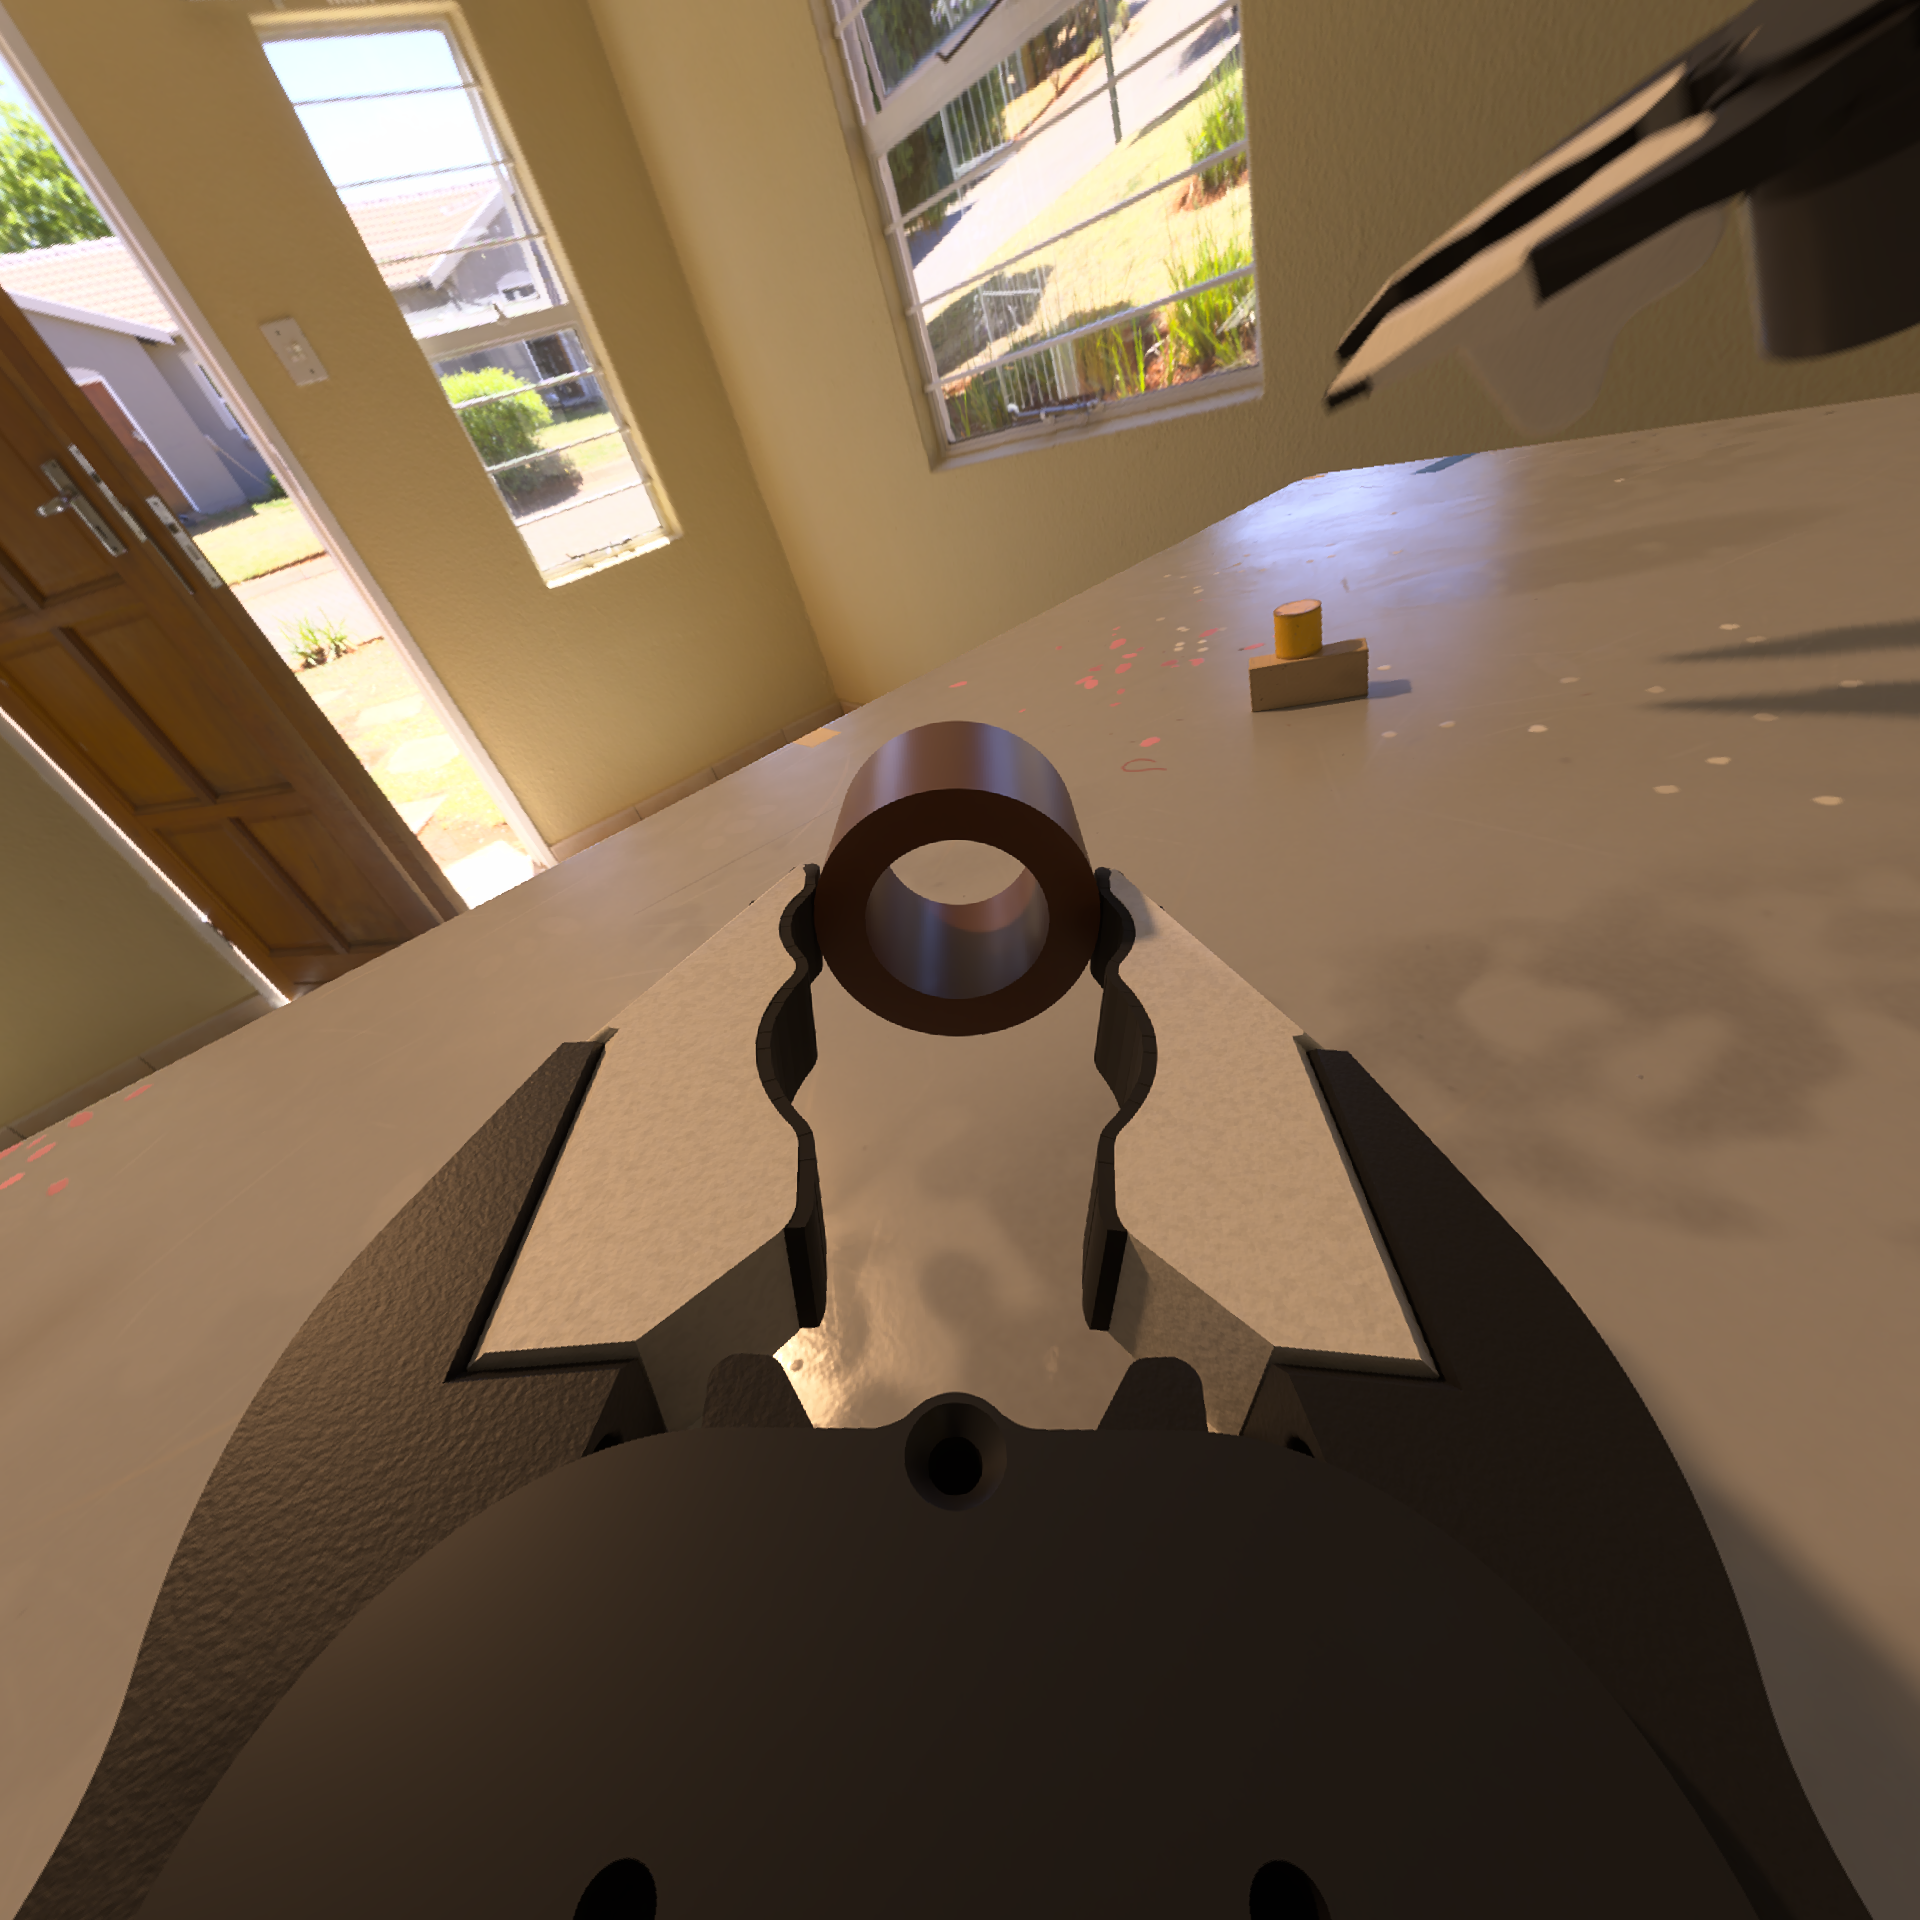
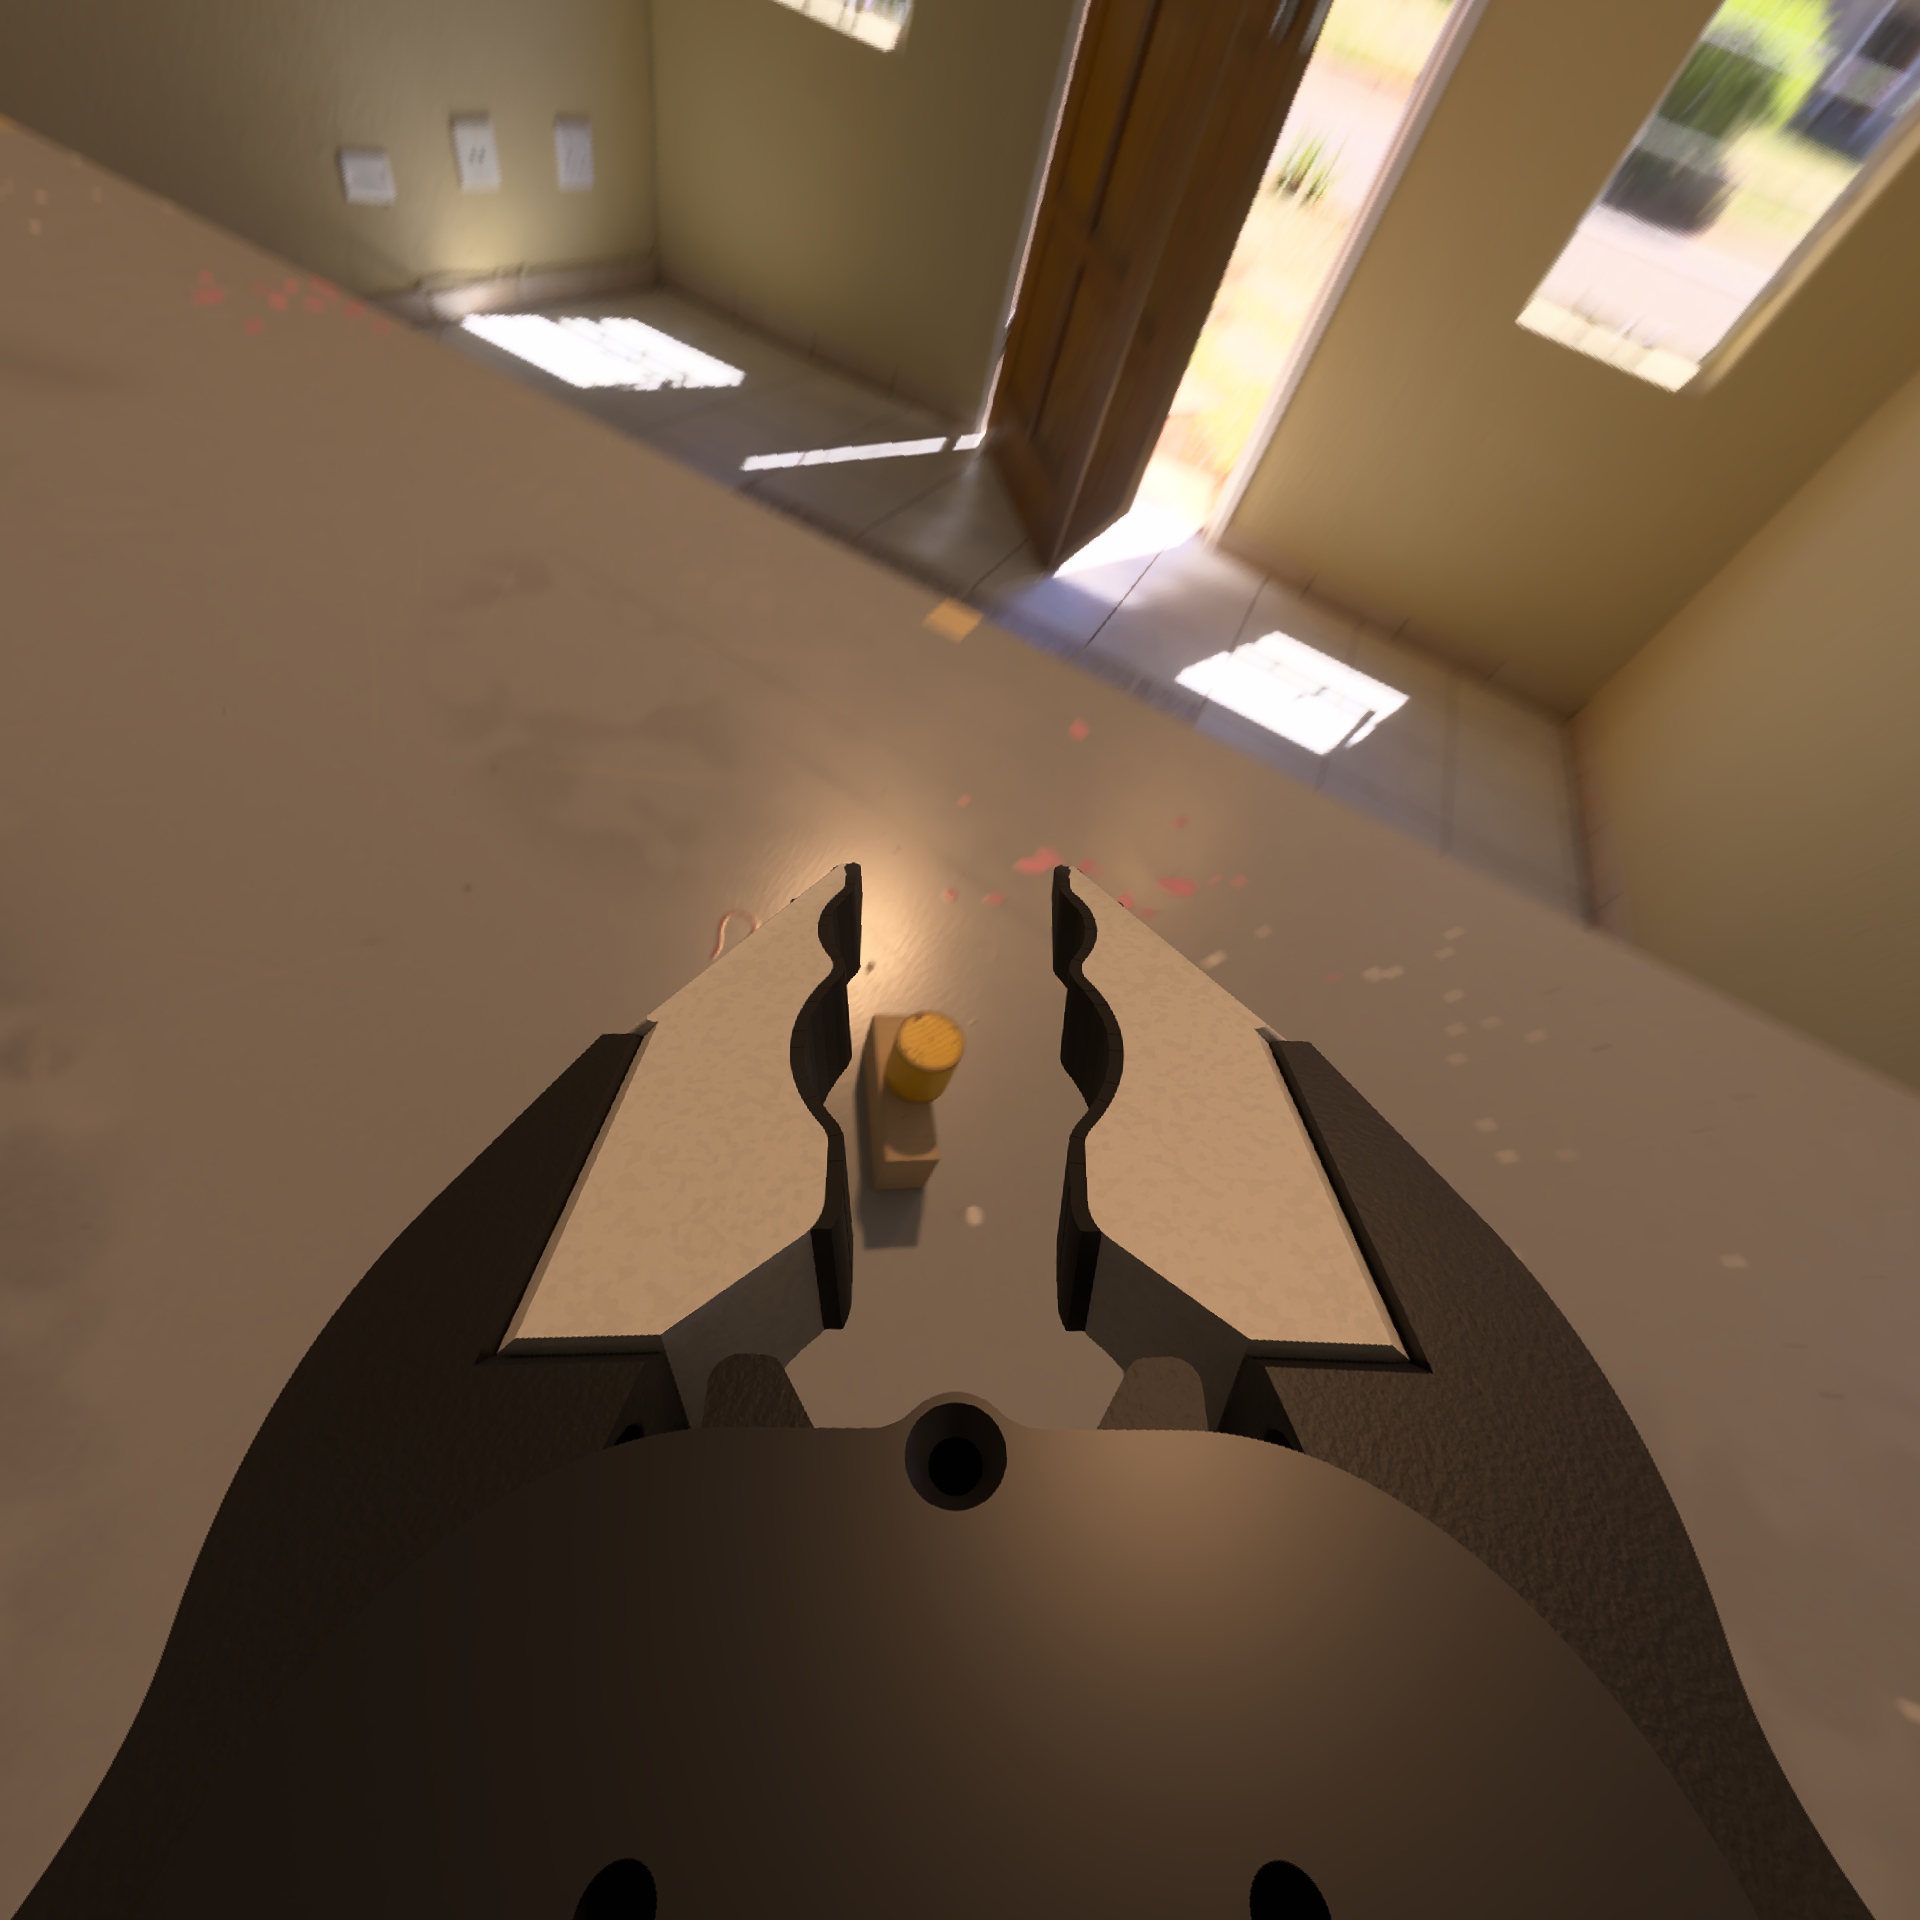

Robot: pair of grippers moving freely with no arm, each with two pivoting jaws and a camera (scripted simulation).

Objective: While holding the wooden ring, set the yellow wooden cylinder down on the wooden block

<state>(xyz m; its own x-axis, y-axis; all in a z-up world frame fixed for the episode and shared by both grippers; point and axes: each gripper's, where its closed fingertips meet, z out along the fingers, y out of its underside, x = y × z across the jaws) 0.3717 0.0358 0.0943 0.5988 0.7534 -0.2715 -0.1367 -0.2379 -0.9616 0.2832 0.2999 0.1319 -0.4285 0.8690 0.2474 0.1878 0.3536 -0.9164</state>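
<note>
My left gripper (image 1: 956, 894) is shut on the brown wooden ring (image 1: 956, 883) and holds it above the table, its hole facing the camera. Far off to the right the yellow wooden cylinder (image 1: 1297, 630) stands upright on the pale wooden block (image 1: 1309, 681). My right gripper (image 2: 956, 883) is open and empty, high above the table. Between its fingers, well below, I see the yellow cylinder (image 2: 927, 1055) standing on the block (image 2: 904, 1138). The right gripper also shows in the left wrist view (image 1: 1382, 353), at the upper right, above the block.
The grey table (image 1: 1558, 935) carries pink and white specks and the grippers' shadows. Its far edge (image 2: 935, 613) runs beside a tiled floor. Beyond are yellow walls, barred windows (image 1: 1070, 208) and an open wooden door (image 1: 156, 675).
</note>
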